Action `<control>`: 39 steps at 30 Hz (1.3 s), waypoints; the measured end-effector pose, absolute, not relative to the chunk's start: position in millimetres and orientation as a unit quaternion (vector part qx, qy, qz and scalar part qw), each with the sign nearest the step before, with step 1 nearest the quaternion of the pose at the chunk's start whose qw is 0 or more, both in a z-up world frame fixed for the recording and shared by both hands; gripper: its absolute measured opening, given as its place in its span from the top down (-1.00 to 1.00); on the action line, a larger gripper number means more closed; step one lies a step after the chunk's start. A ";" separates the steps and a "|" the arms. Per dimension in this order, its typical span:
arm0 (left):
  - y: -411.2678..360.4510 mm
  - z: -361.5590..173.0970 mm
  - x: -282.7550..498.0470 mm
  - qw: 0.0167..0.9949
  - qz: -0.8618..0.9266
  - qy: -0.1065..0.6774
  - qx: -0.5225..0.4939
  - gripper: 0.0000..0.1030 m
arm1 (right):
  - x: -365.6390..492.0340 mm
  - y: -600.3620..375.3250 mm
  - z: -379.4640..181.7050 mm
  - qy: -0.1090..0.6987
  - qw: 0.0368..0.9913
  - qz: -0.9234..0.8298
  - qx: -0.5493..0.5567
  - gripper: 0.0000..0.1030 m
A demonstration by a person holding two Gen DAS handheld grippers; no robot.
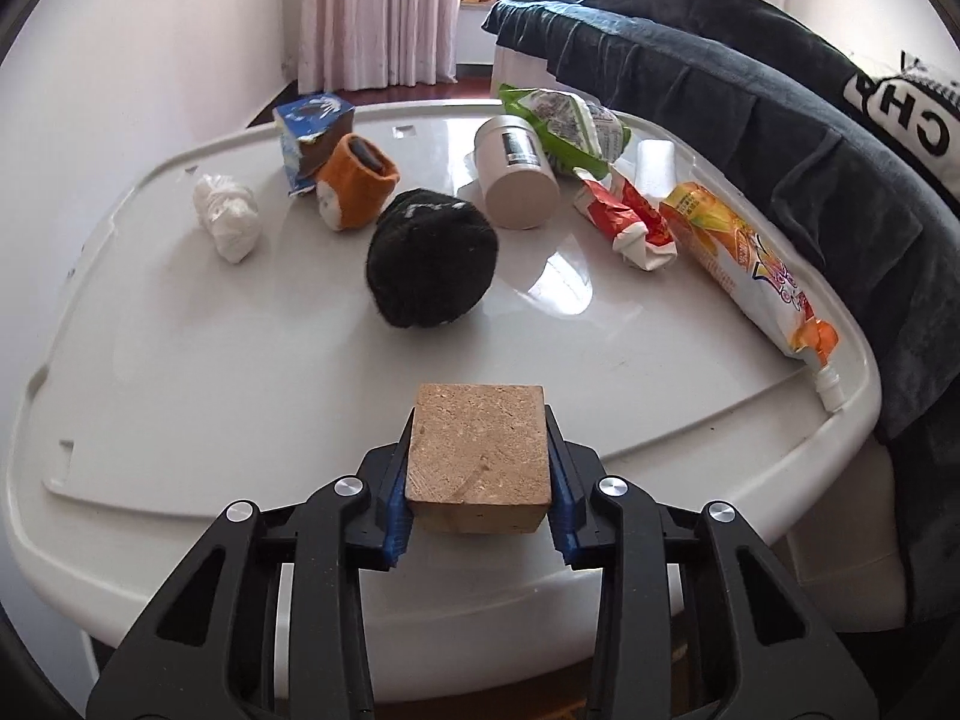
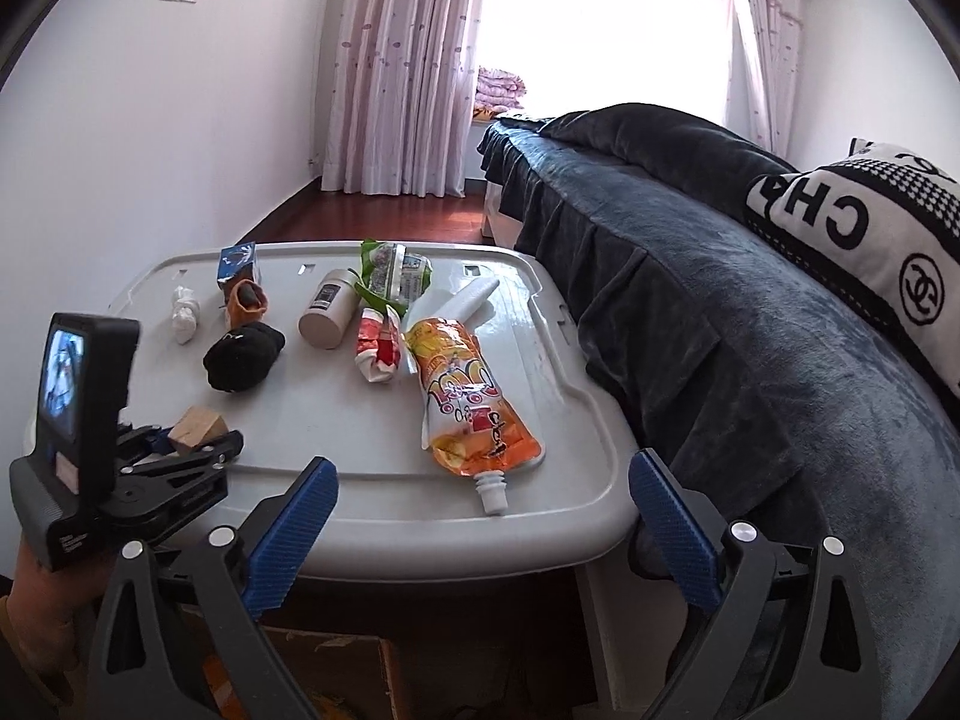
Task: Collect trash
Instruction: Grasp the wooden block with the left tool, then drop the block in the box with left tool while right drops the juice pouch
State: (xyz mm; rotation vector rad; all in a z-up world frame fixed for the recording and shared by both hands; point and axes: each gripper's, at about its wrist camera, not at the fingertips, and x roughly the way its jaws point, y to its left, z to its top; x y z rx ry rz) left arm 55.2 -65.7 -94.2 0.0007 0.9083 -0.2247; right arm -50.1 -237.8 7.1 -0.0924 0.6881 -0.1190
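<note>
My left gripper [image 1: 478,474] is shut on a wooden block [image 1: 480,450] and holds it over the near edge of the white lid table [image 1: 180,372]; both also show in the right wrist view, the gripper [image 2: 198,444] and the block [image 2: 197,420]. My right gripper [image 2: 480,516] is open and empty in front of the table's near edge. On the table lie an orange drink pouch [image 2: 468,402], a red wrapper [image 2: 379,348], a green bag [image 2: 393,279], a white jar [image 2: 329,315], a crumpled tissue [image 2: 185,313] and a blue carton [image 2: 237,264].
A black sock ball [image 2: 243,355] and an orange sock [image 2: 247,300] lie mid-table, and a white foam roll [image 2: 468,300] at the back. A bed with a dark blanket [image 2: 690,312] runs along the right. A cardboard box [image 2: 336,678] sits under the table.
</note>
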 end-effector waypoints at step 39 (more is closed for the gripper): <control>-29.6 -43.1 -32.6 0.908 -0.106 0.405 -0.031 0.32 | 59.5 -227.2 -39.0 0.421 0.904 0.011 -0.070 0.20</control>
